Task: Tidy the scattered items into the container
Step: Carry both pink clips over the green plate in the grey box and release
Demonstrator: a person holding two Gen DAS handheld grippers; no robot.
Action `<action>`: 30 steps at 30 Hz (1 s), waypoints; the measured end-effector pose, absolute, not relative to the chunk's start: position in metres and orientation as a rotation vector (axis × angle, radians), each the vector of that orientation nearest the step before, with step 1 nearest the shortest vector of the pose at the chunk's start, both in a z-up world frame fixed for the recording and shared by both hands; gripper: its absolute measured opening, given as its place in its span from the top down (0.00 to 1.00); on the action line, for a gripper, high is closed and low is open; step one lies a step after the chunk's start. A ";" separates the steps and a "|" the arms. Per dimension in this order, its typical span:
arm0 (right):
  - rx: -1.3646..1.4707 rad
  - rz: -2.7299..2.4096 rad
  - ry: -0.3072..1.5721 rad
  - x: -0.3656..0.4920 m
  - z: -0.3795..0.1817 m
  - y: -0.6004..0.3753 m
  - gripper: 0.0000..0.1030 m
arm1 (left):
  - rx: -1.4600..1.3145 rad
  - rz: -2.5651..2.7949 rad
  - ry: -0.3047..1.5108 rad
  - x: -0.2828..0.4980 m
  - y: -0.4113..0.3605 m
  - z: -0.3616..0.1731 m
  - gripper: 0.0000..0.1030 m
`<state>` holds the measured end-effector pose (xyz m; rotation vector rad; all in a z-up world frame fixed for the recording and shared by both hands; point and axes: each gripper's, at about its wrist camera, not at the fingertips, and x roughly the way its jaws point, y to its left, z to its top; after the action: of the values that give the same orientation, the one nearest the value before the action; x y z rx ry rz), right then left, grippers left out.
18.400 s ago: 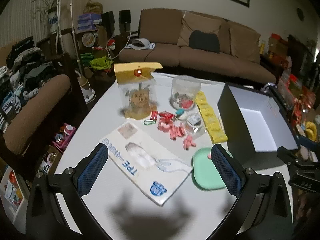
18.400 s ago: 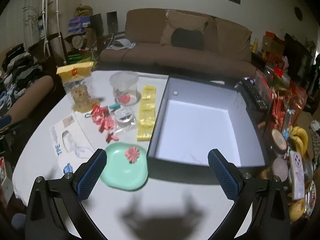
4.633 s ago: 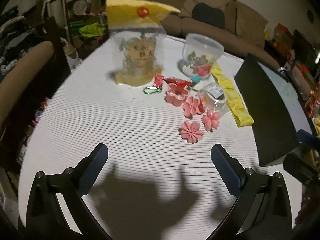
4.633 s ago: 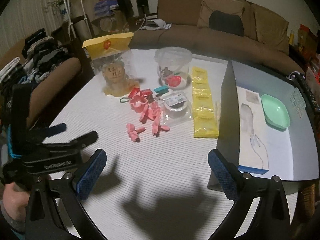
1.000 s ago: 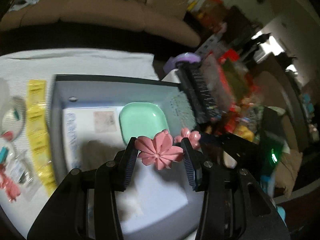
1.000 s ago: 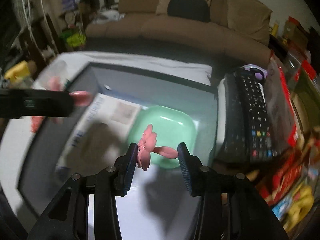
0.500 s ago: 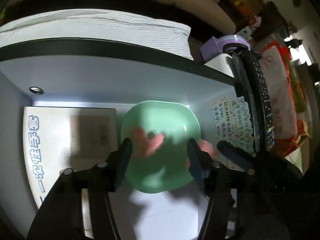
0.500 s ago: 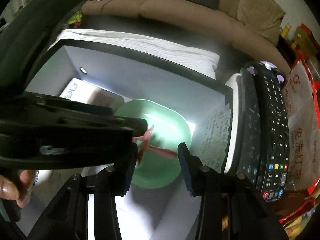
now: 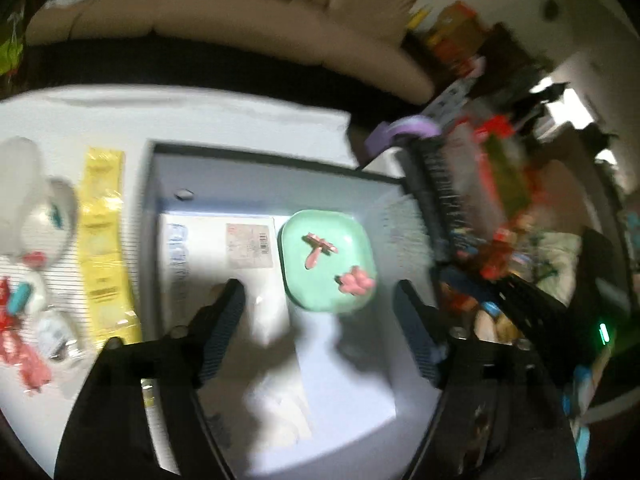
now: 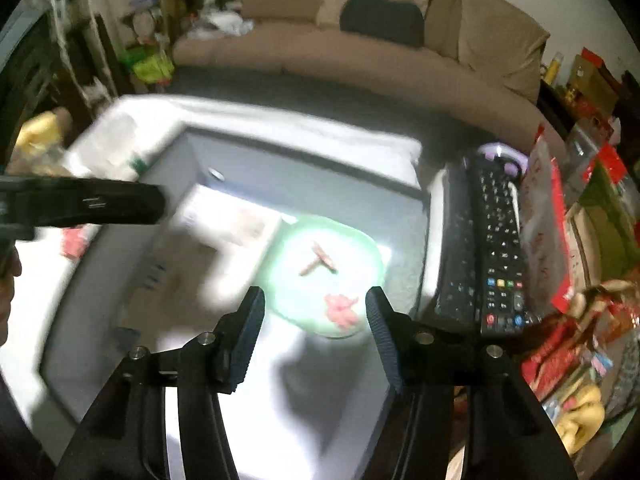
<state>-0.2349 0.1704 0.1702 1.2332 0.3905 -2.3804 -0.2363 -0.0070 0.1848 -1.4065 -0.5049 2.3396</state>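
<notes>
The grey box (image 9: 256,172) (image 10: 304,184) holds a white packet (image 9: 224,240) and a green dish (image 9: 320,280) (image 10: 360,256). Two pink flower pieces lie on the dish: one (image 9: 318,248) (image 10: 318,262) on its edge, one (image 9: 356,282) (image 10: 340,308) flat. My left gripper (image 9: 320,320) is open and empty above the box. My right gripper (image 10: 314,322) is open and empty above the dish. Left of the box lie a yellow sachet strip (image 9: 104,240), more pink flowers (image 9: 24,360) and a clear tub (image 9: 28,184).
A black remote (image 10: 496,248) (image 9: 444,196) lies along the box's right side. Snack bags (image 10: 560,220) and clutter fill the far right. A brown sofa (image 10: 360,44) stands behind the white table (image 9: 200,116). The left gripper's body (image 10: 80,204) crosses the right wrist view.
Both grippers have opened and dropped their pink flowers onto the green dish. Both have pulled back up and away from the dish.
</notes>
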 end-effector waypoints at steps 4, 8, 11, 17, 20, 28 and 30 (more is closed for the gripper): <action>1.101 -2.367 0.299 -0.190 0.205 0.153 0.35 | -1.278 2.506 -0.462 -0.176 -0.077 0.217 0.14; 1.018 -2.311 0.239 -0.143 0.221 0.118 0.32 | -1.262 2.688 -0.466 -0.119 -0.162 0.214 0.14; 0.996 -2.255 0.192 -0.117 0.224 0.085 0.31 | -1.286 2.762 -0.496 -0.089 -0.213 0.195 0.14; 0.955 -2.150 0.186 -0.078 0.208 0.005 0.30 | -1.406 2.822 -0.531 -0.061 -0.258 0.128 0.14; 0.968 -2.114 0.185 -0.071 0.192 -0.031 0.30 | -1.431 2.790 -0.634 -0.054 -0.268 0.098 0.14; 0.989 -2.132 0.171 -0.080 0.134 -0.099 0.30 | -1.405 2.717 -1.075 -0.059 -0.329 0.060 0.14; 0.999 -2.128 0.197 -0.086 0.114 -0.116 0.30 | -1.392 2.709 -1.119 -0.063 -0.341 0.061 0.14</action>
<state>-0.0855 -0.1161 0.1143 0.9989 0.1972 -2.1280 -0.0632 -0.3407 0.0606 -1.3916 -1.1190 2.7086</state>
